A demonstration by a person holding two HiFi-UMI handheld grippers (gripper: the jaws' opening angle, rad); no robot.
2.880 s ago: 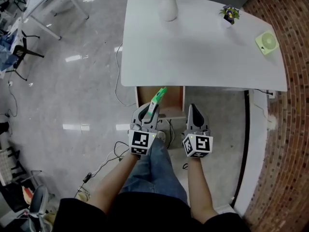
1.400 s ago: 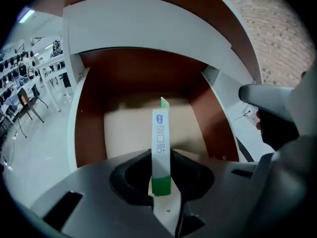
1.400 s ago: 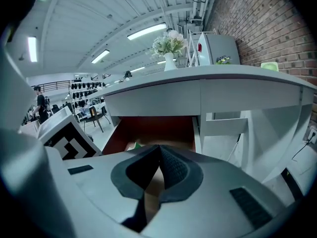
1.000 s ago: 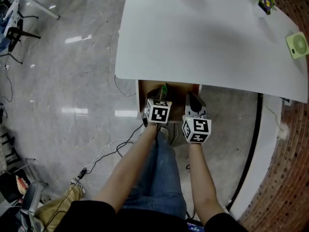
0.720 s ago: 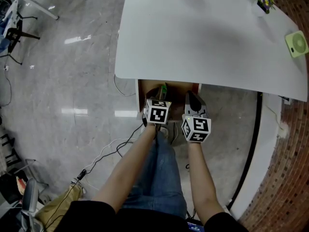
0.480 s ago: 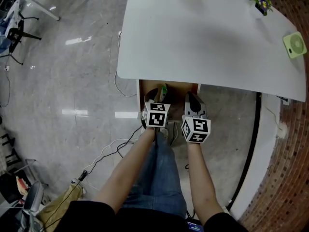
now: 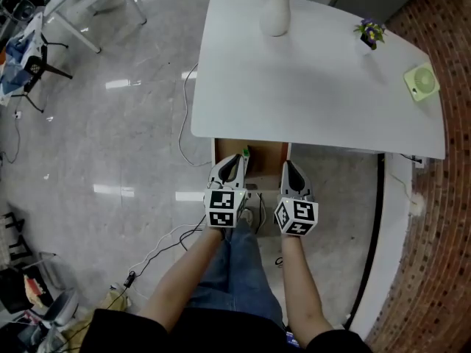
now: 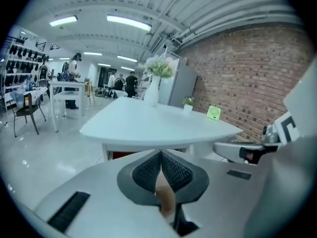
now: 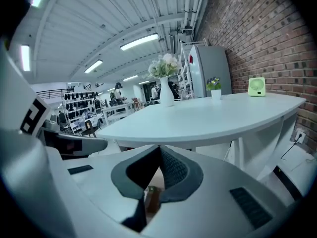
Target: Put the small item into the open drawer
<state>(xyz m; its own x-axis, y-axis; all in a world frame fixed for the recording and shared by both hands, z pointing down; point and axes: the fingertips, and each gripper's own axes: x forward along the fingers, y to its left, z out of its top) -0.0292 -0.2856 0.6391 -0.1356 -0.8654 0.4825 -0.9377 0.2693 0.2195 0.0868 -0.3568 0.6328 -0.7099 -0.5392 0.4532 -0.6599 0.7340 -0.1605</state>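
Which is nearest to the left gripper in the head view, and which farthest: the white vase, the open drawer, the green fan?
1. Open drawer, just ahead of the shut left gripper.
2. White vase, far edge of the table.
3. Green fan, table's right end.

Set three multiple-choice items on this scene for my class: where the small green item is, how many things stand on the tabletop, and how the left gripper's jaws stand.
1. The small green item lies: A) on a shelf B) in the open drawer C) in a basket
2. Things standing on the table: A) one B) three C) five
3. The left gripper has its jaws: A) wide apart B) clamped on the green item C) together, empty
Answers: 1 B, it shows inside the drawer; 2 B, vase, potted plant, fan; 3 C, the pads meet with nothing between.
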